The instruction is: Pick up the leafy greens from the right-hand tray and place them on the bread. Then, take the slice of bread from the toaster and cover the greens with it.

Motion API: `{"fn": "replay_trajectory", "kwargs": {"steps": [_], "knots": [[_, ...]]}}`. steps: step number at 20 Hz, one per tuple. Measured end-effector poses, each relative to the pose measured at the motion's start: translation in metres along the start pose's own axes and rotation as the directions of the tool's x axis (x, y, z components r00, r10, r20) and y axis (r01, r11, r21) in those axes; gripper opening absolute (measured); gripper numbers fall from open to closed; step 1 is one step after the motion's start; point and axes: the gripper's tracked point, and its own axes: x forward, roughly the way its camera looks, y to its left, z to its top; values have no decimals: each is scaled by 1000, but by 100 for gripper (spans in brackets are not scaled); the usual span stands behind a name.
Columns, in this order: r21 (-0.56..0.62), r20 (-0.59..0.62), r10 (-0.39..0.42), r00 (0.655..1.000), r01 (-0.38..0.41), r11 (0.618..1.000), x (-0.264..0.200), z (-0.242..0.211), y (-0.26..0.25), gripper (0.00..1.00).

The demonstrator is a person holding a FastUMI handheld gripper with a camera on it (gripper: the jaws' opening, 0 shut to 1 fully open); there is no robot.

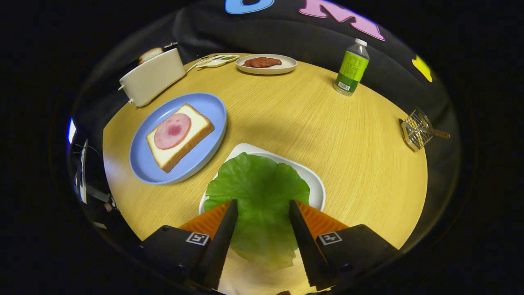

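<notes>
Gripper [262, 205] hung tilted down over the near edge of the table [360, 139], fingers spread apart and clear of the greens [258, 192], which lay between them on the white tray [315, 184]. Leaf looked light, thin and floppy, likely to tear or slip; best pinched near its ruffled near rim where an edge lifts. Beyond, bread [180, 137] with ham sat on the blue plate [204, 104], toaster [151, 78] farther back.
</notes>
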Motion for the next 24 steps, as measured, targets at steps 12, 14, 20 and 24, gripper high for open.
{"fn": "replay_trajectory", "kwargs": {"steps": [12, 14, 20, 24], "knots": [[138, 39, -50, 998, 44, 989, -21, 16, 2, 7], [177, 73, -63, 995, 49, 983, -35, 26, 1, 7], [181, 147, -55, 988, 28, 983, -74, 65, 27, 7], [121, 194, -5, 981, -19, 992, -89, 103, 69, 7]]}}
